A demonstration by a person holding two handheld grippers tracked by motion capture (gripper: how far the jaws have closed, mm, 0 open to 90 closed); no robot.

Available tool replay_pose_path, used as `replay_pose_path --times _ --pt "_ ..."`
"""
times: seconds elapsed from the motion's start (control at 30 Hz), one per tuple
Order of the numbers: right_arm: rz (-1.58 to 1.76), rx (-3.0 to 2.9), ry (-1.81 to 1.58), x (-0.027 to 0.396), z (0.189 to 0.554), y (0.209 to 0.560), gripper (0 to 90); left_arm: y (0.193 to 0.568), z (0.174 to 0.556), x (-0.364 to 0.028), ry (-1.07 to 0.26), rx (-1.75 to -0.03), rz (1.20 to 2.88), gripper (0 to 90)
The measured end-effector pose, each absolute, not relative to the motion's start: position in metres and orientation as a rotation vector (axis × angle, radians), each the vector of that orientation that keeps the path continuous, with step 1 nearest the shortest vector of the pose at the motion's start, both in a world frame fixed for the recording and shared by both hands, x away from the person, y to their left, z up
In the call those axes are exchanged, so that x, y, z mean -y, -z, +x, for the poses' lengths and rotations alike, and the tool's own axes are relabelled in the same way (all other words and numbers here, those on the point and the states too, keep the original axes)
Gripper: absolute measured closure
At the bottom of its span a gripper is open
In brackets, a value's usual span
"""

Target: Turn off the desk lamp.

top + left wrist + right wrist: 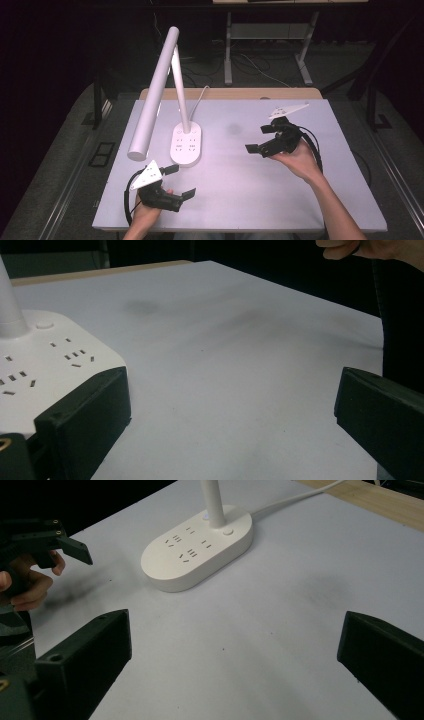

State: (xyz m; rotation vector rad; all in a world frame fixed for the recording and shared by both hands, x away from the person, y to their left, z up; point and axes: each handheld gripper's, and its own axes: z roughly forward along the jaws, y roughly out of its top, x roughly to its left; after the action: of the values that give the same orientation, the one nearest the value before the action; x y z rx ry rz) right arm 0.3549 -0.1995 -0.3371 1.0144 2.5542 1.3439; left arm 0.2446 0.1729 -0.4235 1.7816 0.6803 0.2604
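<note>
A white desk lamp stands on the white table (260,185); its oval base (186,144) carries several power sockets, and a long tube head (152,95) slants down to the left. My left gripper (180,181) is near the front left edge, just in front of the base, jaws wide apart with nothing between them. My right gripper (260,138) hovers at the right of the table, also open and holding nothing. The left gripper view has the base (45,360) beside the left jaw. The right gripper view looks across at the base (197,547) and the other hand (25,582).
The lamp's white cord (200,97) runs off the back edge over a wooden strip (230,93). Metal desk legs (228,50) stand on the dark floor behind. A faint grey smudge (233,129) marks the table's middle.
</note>
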Motion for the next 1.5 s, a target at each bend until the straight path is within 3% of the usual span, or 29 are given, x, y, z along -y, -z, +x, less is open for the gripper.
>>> replay_pose_path --times 1.5 --pt "1.047 -2.591 -1.33 0.116 0.425 0.345 0.9 0.424 0.244 -0.17 -0.255 -0.669 1.791 0.5"
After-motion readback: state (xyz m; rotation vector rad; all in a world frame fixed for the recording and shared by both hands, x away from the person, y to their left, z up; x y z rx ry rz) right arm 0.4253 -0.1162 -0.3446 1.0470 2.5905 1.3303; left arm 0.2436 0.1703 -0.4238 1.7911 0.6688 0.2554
